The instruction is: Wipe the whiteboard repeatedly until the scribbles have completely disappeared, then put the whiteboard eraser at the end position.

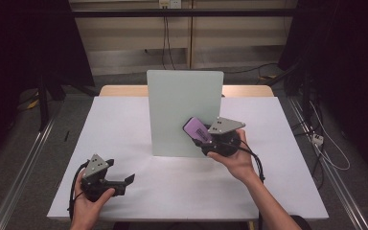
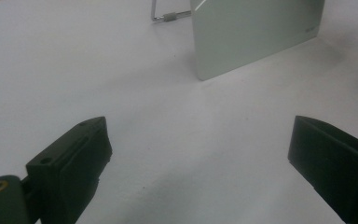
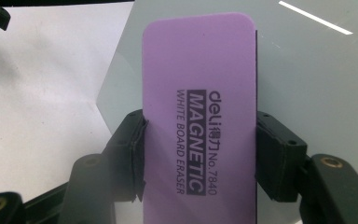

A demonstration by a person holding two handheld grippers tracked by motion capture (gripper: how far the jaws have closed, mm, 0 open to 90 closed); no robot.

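1. The purple whiteboard eraser (image 3: 198,116) sat clamped across its width in the right gripper (image 1: 211,136), held up against the lower right part of the upright pale board (image 1: 172,96) that stood mid-table.
2. Its long axis ran out along the jaws, pointing up and to the far left in the high view; the printed purple back faced the gripper's camera, so the wiping face was judged to be turned toward the board. Whether it actually touched the board could not be told.
3. The board's clean face stretched left and upward from the eraser, so any wiping stroke would probably have to travel that way.
4. The right hand (image 1: 237,160) was the nearer one to the board.
5. The left gripper (image 1: 120,181) rested low at the near left of the white table (image 1: 278,191), well apart from the board, jaws wide and holding nothing.
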